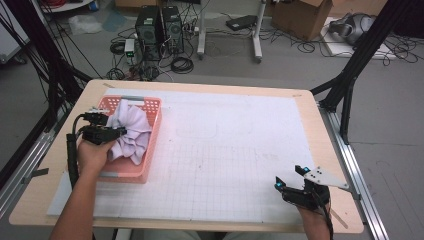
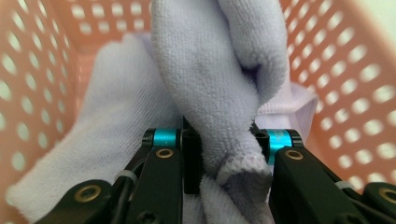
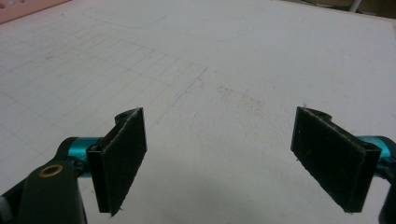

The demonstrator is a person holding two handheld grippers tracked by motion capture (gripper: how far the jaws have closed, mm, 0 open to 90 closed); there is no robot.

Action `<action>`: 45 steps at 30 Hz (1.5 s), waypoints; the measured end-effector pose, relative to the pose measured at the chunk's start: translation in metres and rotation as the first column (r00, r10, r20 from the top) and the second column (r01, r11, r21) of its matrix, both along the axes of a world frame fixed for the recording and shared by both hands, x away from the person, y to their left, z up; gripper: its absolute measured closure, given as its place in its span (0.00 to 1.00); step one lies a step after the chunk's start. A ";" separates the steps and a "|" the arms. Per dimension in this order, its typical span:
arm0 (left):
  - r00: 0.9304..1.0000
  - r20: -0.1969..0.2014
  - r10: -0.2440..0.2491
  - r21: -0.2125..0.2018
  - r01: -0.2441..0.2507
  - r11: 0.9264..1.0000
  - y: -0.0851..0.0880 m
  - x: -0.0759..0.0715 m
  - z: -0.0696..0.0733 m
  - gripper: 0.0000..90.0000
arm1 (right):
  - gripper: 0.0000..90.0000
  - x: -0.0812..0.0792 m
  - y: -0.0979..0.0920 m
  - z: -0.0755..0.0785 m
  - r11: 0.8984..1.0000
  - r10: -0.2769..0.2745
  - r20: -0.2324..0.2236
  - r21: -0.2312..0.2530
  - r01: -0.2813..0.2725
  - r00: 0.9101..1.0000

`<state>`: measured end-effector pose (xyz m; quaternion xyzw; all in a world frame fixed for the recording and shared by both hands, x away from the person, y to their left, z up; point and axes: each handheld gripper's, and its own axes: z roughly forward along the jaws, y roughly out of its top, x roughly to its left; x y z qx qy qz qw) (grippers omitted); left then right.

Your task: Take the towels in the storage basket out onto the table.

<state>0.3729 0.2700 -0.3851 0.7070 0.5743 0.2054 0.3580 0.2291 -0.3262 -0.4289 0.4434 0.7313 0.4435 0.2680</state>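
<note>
A person's left gripper [image 2: 224, 144] has its jaws clamped on a fold of a soft lavender terry-cloth towel [image 1: 129, 131], which lies bunched in a pink perforated plastic basket [image 1: 150, 140] at the table's left side; the grasp looks made, the lifting out and whatever follows not yet done; the towel is crumpled, its pinched fold rising roughly upright between the jaws, with no clear long axis otherwise; the right gripper [image 3: 233, 158] hovers with jaws wide apart and nothing between them, over the white gridded mat [image 1: 240, 150]

Left tongs [image 2: 226, 144] pinch shut on cloth; right tongs [image 3: 233, 163] hover low, jaws spread wide apart.
</note>
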 end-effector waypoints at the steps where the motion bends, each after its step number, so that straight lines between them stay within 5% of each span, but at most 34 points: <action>1: 1.000 0.022 -0.003 -0.010 0.003 1.000 0.000 -0.002 0.002 0.83 | 0.19 0.000 0.000 0.000 1.000 0.000 0.001 0.002 0.000 1.000; 2: 0.998 0.067 -0.001 -0.023 0.003 1.000 0.001 -0.005 0.006 0.83 | 0.19 0.000 0.001 0.000 1.000 -0.002 -0.001 0.005 0.002 1.000; 8: 0.990 0.139 0.008 -0.083 0.003 0.997 0.008 -0.011 0.015 0.83 | 0.19 0.001 0.001 0.000 1.000 -0.001 0.006 0.003 0.001 1.000; 12: 0.978 0.210 0.014 -0.110 0.009 0.994 0.012 -0.016 0.024 0.83 | 0.19 0.001 0.001 0.000 1.000 -0.003 0.003 0.007 0.003 1.000; 14: 0.963 0.269 0.015 -0.145 0.026 0.989 0.013 -0.020 0.037 0.83 | 0.19 0.001 0.002 0.000 1.000 -0.003 0.002 0.009 0.003 1.000; 15: 0.963 0.269 0.015 -0.145 0.026 0.989 0.013 -0.020 0.037 0.83 | 0.19 0.001 0.002 0.000 1.000 -0.003 0.003 0.007 0.003 1.000; 16: 0.950 0.310 0.018 -0.162 0.034 0.986 0.013 -0.023 0.046 0.83 | 0.19 0.001 0.002 0.000 1.000 -0.003 0.002 0.007 0.003 1.000; 17: 0.950 0.310 0.018 -0.162 0.034 0.986 0.013 -0.023 0.046 0.83 | 0.19 0.001 0.001 0.000 1.000 -0.003 0.005 0.007 0.003 1.000; 19: 0.929 0.369 0.026 -0.182 0.045 0.982 0.015 -0.028 0.059 0.83 | 0.19 0.001 0.001 0.001 1.000 -0.004 0.003 0.005 0.004 1.000; 20: 0.929 0.369 0.026 -0.182 0.045 0.982 0.015 -0.028 0.059 0.83 | 0.19 0.001 0.001 0.001 1.000 -0.003 0.008 0.006 0.002 1.000; 23: 0.908 0.417 0.034 -0.189 0.050 0.981 0.018 -0.032 0.068 0.83 | 0.19 0.000 0.000 0.001 1.000 -0.007 0.005 0.011 0.007 1.000; 24: 0.894 0.446 0.043 -0.198 0.052 0.979 0.021 -0.036 0.074 0.83 | 0.19 0.000 0.000 0.001 1.000 -0.009 0.007 0.012 0.008 1.000; 26: 0.890 0.454 0.042 -0.206 0.059 0.977 0.022 -0.038 0.077 0.83 | 0.19 0.000 -0.001 0.001 1.000 -0.008 0.009 0.012 0.008 1.000; 27: 0.877 0.478 0.044 -0.210 0.066 0.976 0.023 -0.041 0.082 0.83 | 0.19 0.000 -0.001 0.001 1.000 -0.009 0.009 0.012 0.008 1.000; 28: 0.877 0.478 0.044 -0.210 0.066 0.976 0.023 -0.041 0.082 0.83 | 0.19 0.000 0.000 0.001 1.000 -0.011 0.008 0.013 0.011 1.000; 30: 0.862 0.505 0.037 -0.206 0.079 0.975 0.023 -0.045 0.089 0.83 | 0.19 0.000 0.000 0.001 1.000 -0.010 0.005 0.014 0.010 1.000; 31: 0.862 0.505 0.037 -0.206 0.079 0.975 0.023 -0.045 0.089 0.83 | 0.19 0.000 0.001 0.001 1.000 -0.009 0.006 0.013 0.009 1.000; 32: 0.847 0.531 0.038 -0.216 0.092 0.972 0.022 -0.047 0.093 0.83 | 0.19 0.000 0.001 0.001 1.000 -0.007 0.007 0.010 0.007 1.000; 33: 0.847 0.531 0.038 -0.216 0.092 0.972 0.022 -0.047 0.093 0.83 | 0.19 0.000 0.001 0.001 1.000 -0.007 0.010 0.008 0.007 1.000; 35: 0.825 0.565 0.030 -0.217 0.114 0.969 0.019 -0.051 0.101 0.83 | 0.19 0.000 0.001 0.001 1.000 -0.008 0.008 0.009 0.008 1.000; 36: 0.825 0.565 0.030 -0.217 0.114 0.969 0.019 -0.051 0.101 0.83 | 0.19 0.000 0.001 0.001 1.000 -0.007 0.009 0.007 0.007 1.000; 38: 0.807 0.590 0.021 -0.214 0.131 0.968 0.015 -0.054 0.110 0.83 | 0.19 0.000 0.002 0.001 1.000 -0.008 0.006 0.012 0.008 1.000; 39: 0.807 0.590 0.021 -0.214 0.131 0.968 0.015 -0.054 0.110 0.83 | 0.19 0.000 0.002 0.001 1.000 -0.008 0.002 0.013 0.008 1.000; 40: 0.795 0.606 0.013 -0.210 0.144 0.967 0.013 -0.056 0.115 0.83 | 0.19 0.000 0.002 0.001 1.000 -0.006 0.004 0.010 0.006 1.000; 43: 0.775 0.632 0.006 -0.212 0.165 0.963 0.009 -0.059 0.123 0.83 | 0.19 0.000 0.002 0.001 1.000 -0.007 0.003 0.011 0.006 1.000; 45: 0.769 0.640 0.001 -0.210 0.174 0.962 0.007 -0.060 0.126 0.83 | 0.19 0.000 0.002 0.001 1.000 -0.006 0.005 0.010 0.006 1.000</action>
